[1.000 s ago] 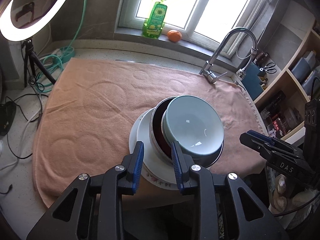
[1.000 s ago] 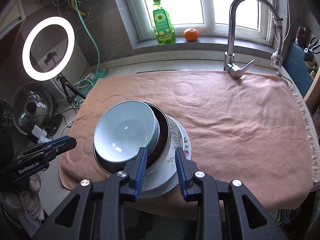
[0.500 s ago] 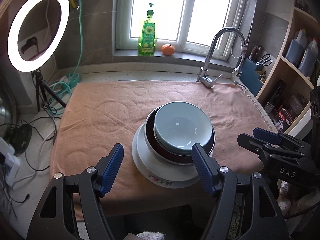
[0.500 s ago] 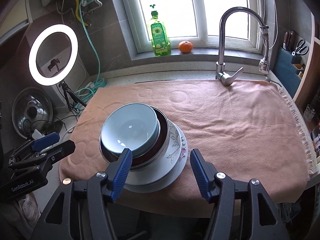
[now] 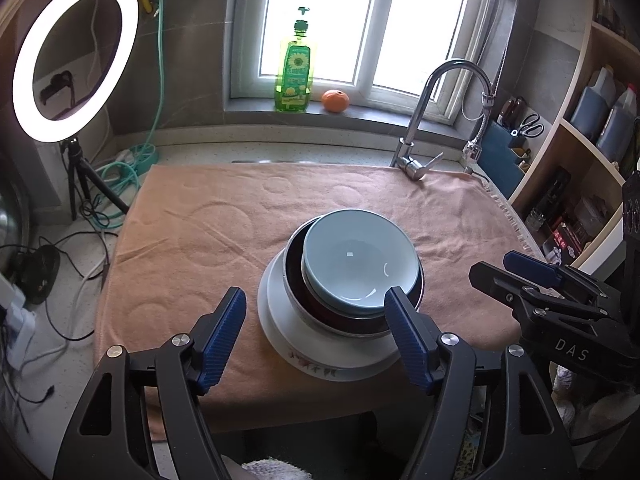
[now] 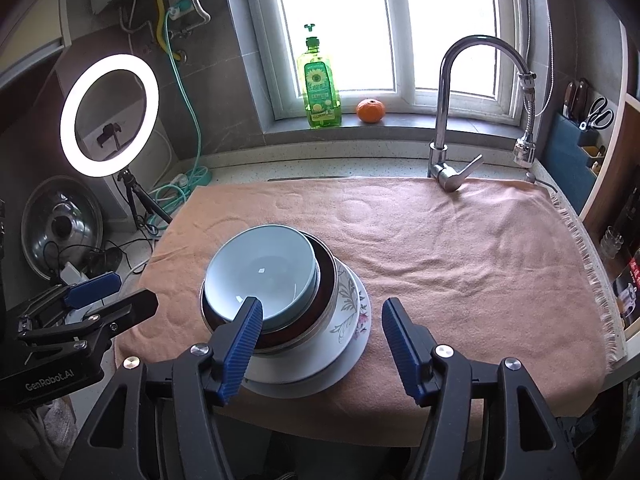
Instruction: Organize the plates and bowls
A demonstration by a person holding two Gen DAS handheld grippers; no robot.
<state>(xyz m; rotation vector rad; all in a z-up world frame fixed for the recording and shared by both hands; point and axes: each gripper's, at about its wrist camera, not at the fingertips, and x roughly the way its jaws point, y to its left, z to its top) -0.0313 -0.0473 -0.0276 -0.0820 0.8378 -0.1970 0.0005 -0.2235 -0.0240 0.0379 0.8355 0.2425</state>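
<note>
A kitchen counter below a window is covered by an orange towel [image 5: 240, 216], on which the dishes are stacked near the front edge. A pale blue bowl [image 5: 358, 262] is nested off-centre in a dark red bowl [image 5: 298, 280] with a metal outside, and both are set on a white flowered plate [image 6: 352, 304]. The left gripper [image 5: 316, 330] is held just in front of the stack with its jaws spread wide and nothing between them; the right gripper [image 6: 320, 332] is likewise seen released and empty, its blue pads apart on either side of the plate's near rim. A green soap bottle [image 6: 320, 84] and an orange [image 6: 371, 111] are seen on the sill, a chrome faucet [image 6: 452, 120] behind the towel, and a lit ring light [image 5: 74, 56] at the left
</note>
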